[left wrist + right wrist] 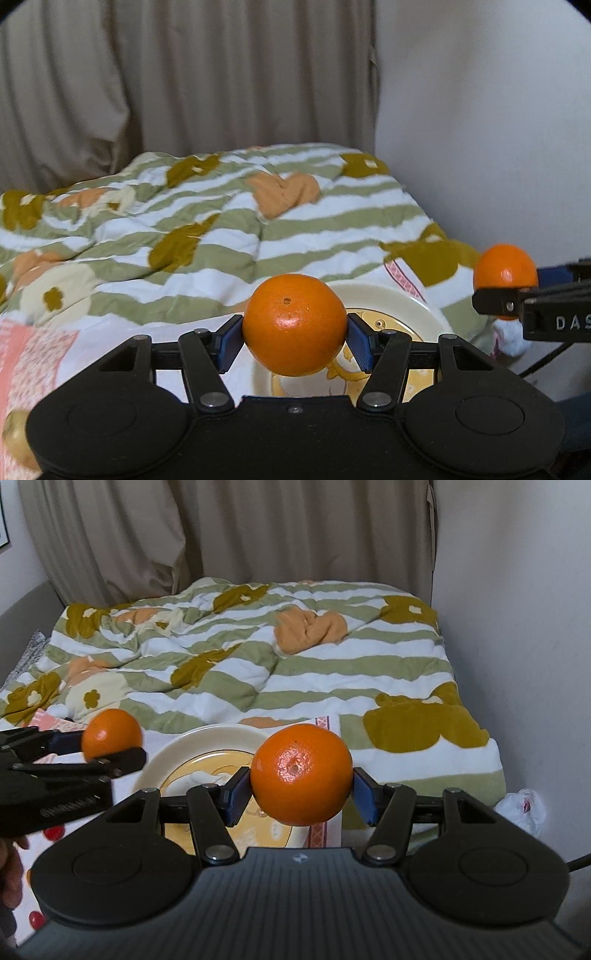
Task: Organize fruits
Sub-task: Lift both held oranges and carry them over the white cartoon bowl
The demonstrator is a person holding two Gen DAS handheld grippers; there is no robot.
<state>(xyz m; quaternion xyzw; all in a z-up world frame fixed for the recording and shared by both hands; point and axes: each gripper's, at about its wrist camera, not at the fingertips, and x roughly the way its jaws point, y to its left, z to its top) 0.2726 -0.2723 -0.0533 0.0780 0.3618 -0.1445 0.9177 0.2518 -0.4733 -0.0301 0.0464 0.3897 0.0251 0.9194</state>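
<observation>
Left wrist view: two oranges counted, one per gripper. The first orange (294,325) is clamped between the blue pads of the left gripper (294,341), held above one cream plate (391,299). The second orange (301,774) is clamped in the right gripper (301,794), also over the plate's edge. One striped floral quilt (258,657) lies behind, one beige curtain (221,535) beyond.

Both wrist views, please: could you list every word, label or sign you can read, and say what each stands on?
"DAS", cut off by the frame edge: on the side of the right gripper, seen in the left wrist view.
Raised lettering on the side of the left gripper, in the right wrist view: too blurred to read.
A small embossed logo, no letters, on the right gripper's body.
The plate carries a printed picture, no legible text.
</observation>
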